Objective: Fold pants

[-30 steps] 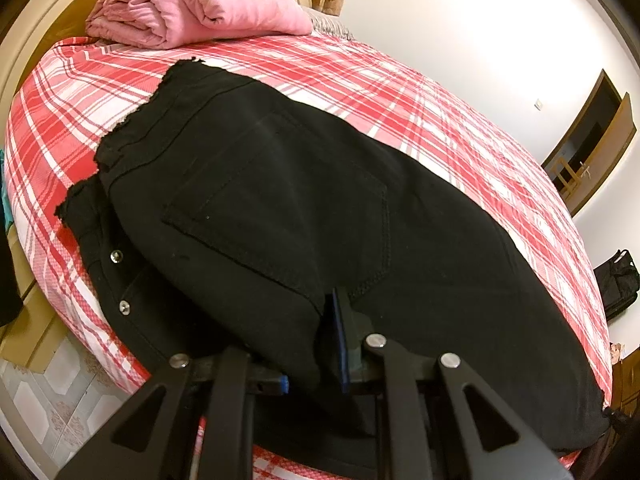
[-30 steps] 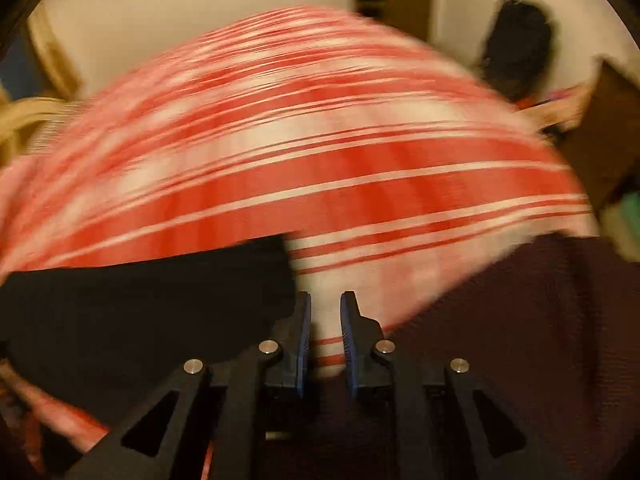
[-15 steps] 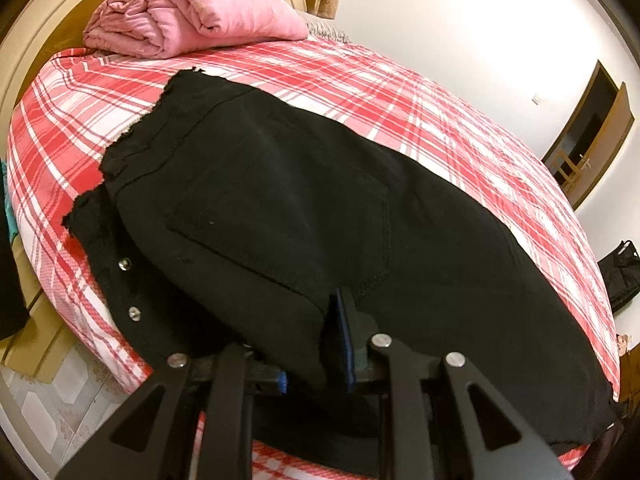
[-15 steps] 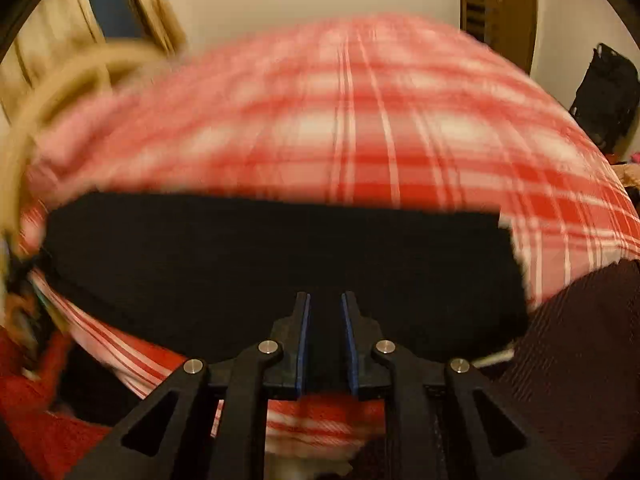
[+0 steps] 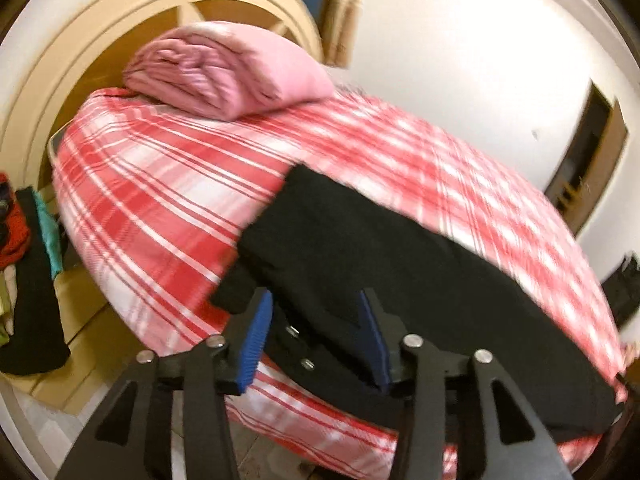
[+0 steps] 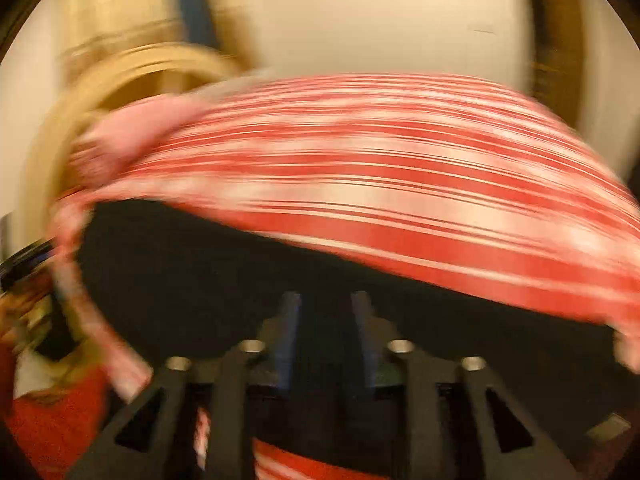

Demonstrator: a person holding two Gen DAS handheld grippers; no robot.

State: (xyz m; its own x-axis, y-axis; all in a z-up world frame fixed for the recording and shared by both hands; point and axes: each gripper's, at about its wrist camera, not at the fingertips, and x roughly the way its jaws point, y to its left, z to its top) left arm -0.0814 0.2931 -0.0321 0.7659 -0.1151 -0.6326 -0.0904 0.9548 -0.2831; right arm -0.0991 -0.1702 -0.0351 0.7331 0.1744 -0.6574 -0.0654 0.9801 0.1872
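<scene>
Black pants (image 5: pixel 400 264) lie folded lengthwise on the red-and-white plaid bed (image 5: pixel 160 200), with metal buttons showing at the near edge. My left gripper (image 5: pixel 316 304) hovers just over the near corner of the pants. Its jaws are opening, the blue pads (image 5: pixel 254 344) stand well apart, and neither presses the cloth seen between them. In the blurred right wrist view the pants (image 6: pixel 200 280) fill the lower half, in front of the plaid bed (image 6: pixel 400 184). My right gripper (image 6: pixel 326 304) is over the pants with its jaws opening, dark cloth in the gap, no grip visible.
A folded pink quilt (image 5: pixel 224 68) lies at the head of the bed before a cream round headboard (image 5: pixel 120 28). Loose clothes (image 5: pixel 24 280) are piled on a wooden step at the left. A dark doorway (image 5: pixel 588 160) and a black bag (image 5: pixel 624 280) stand at the right.
My left gripper let go of the pants' folded edge, spread its jaws and drew back to the left. My right gripper swung across the bed onto the pants and parted its jaws.
</scene>
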